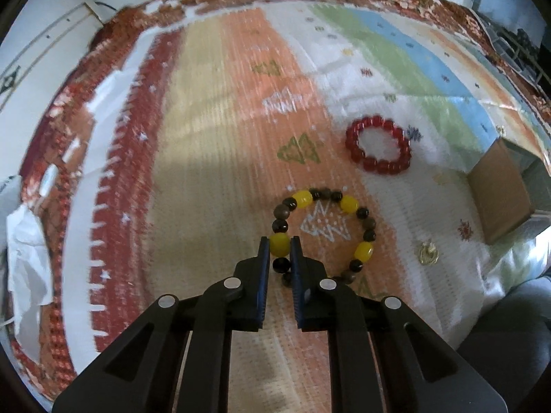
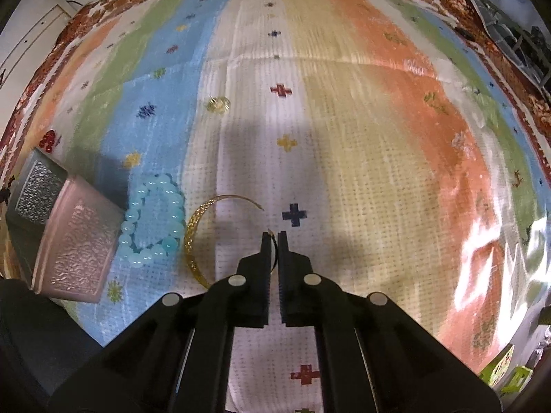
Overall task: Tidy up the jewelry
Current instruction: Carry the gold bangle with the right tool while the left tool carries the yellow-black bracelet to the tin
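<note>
Here we see the left gripper clenched on the yellow-and-brown bracelet, the right gripper grasping the gold bangle.

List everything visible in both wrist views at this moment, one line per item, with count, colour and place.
beaded bracelet: 1, yellow and dark brown beads, on the cloth, one yellow bead pinched by the left gripper
red bracelet: 1, red beads, beyond the beaded bracelet, to its right
gold ornament: 1, gold, small, on the cloth near the cardboard box
cardboard box: 1, brown, right edge of left view
blue bracelet: 1, pale blue beads, beside the pink box
gold bangle: 1, gold, open band, one end between the right gripper's fingers
pink box: 1, pink, embossed, left edge of right view
cloth: 1, multicoloured stripes, under everything
left gripper: 1, black, shut
right gripper: 1, black, shut
</note>
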A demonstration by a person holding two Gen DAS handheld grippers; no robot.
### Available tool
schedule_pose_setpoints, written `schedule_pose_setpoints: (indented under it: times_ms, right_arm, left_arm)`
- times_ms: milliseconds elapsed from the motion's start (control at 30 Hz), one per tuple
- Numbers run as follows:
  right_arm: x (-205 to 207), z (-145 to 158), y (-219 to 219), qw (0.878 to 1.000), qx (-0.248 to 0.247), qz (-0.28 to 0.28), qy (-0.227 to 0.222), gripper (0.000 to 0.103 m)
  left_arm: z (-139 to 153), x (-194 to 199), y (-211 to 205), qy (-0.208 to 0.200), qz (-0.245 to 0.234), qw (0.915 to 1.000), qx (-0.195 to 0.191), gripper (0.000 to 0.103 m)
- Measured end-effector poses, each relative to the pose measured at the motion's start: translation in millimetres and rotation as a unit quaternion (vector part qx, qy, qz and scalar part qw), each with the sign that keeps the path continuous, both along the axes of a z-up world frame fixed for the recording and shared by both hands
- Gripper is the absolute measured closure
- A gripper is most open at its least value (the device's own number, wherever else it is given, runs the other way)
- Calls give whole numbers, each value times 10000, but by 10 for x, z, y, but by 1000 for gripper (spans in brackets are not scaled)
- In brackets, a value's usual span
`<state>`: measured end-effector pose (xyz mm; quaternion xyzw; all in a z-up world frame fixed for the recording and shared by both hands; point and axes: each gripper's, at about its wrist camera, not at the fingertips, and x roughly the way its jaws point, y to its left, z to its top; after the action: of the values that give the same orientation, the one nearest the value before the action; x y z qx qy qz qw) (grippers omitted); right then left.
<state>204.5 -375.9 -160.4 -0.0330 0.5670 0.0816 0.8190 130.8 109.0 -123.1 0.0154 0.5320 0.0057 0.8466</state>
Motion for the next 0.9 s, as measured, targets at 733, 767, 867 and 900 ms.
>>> schedule_pose_setpoints:
  times_ms: [733,767,867,900]
  right_arm:
    - [-323,722,461,9961,212,594,-620,98]
    - [-337,745,492,9958,217,620,-640,98]
    - [-371,798,574,9948,238,717,-681,98]
    - [-376,815,594,9945,238,741,-697,98]
  left_arm:
    - [697,-88,-385,-548,-406,9977,28,92]
    - [734,-86,-421,-580,-434,9974,25,92]
    - [850,-93,-506,-696,-498,9963,2,92]
    - [899,-97,-542,-752,-531,9958,-29,92]
